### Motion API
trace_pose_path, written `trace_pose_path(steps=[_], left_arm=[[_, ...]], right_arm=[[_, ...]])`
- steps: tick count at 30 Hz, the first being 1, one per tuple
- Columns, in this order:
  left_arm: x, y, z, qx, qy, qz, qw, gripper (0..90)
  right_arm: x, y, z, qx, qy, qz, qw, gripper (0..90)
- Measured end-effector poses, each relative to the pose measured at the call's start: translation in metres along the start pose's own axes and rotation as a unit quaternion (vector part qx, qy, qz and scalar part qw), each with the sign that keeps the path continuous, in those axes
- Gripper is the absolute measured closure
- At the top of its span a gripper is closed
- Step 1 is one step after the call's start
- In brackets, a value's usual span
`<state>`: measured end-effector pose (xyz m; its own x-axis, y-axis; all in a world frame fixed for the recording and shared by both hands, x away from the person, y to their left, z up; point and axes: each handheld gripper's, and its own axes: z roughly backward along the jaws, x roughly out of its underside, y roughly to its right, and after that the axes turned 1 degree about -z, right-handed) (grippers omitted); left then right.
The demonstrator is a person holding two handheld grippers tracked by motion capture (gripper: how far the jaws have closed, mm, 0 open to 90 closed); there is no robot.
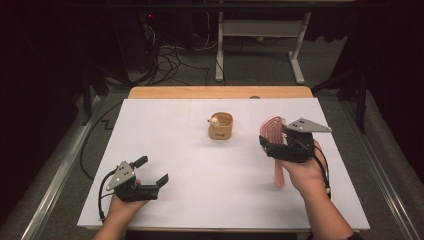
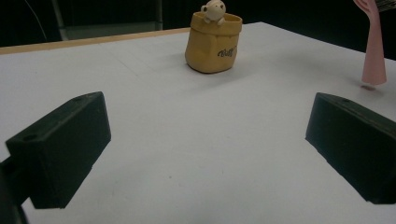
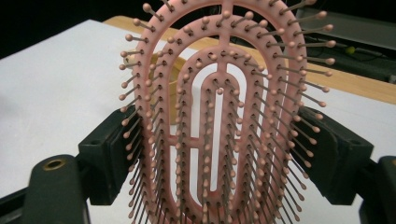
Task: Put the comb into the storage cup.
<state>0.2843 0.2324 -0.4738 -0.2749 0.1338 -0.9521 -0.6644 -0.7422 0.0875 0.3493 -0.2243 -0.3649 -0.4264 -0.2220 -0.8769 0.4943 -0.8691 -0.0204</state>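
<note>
Right tongs (image 3: 219, 154) clamping pink hairbrush (image 3: 219, 93) head

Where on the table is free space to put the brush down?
Free: the wide white middle between left gripper and cup, and the back left corner of the table. Crowded: the right side, around the right gripper holding the brush.

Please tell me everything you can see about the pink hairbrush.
The pink hairbrush looks like plastic. Its oval head is an open frame of nested loops with slots between them, set with thin bristles ending in small round tips. The right tool is closed on the two sides of the head. The handle points toward the person, over the white table. A tan cup shows behind the head.
</note>
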Motion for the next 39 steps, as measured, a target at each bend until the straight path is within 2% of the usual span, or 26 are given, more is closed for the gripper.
trace_pose_path(steps=[5,16,20,27,34,39], left_arm=[[0.0,0.0,0.0,0.0,0.0,0.0,1.0,0.7],[0.0,0.0,0.0,0.0,0.0,-0.001,1.0,0.6],[0.0,0.0,0.0,0.001,0.001,-0.001,1.0,0.6],[0.0,0.0,0.0,0.0,0.003,0.0,1.0,0.7],[0.0,0.0,-0.001,-0.001,0.001,-0.002,1.0,0.8],[0.0,0.0,-0.001,-0.003,0.0,-0.003,1.0,0.7]], right_arm=[[0.003,0.002,0.003,-0.001,0.023,-0.007,0.9997,20.5],[0.006,0.004,0.008,-0.002,0.046,-0.012,0.9989,20.4],[0.007,0.005,0.009,-0.001,0.06,-0.023,0.9979,20.4],[0.007,0.004,0.01,-0.003,0.079,-0.027,0.9965,20.4],[0.004,0.004,0.012,-0.001,0.093,-0.027,0.9953,20.4],[-0.002,0.002,0.012,0.004,0.101,-0.018,0.9948,20.4]])
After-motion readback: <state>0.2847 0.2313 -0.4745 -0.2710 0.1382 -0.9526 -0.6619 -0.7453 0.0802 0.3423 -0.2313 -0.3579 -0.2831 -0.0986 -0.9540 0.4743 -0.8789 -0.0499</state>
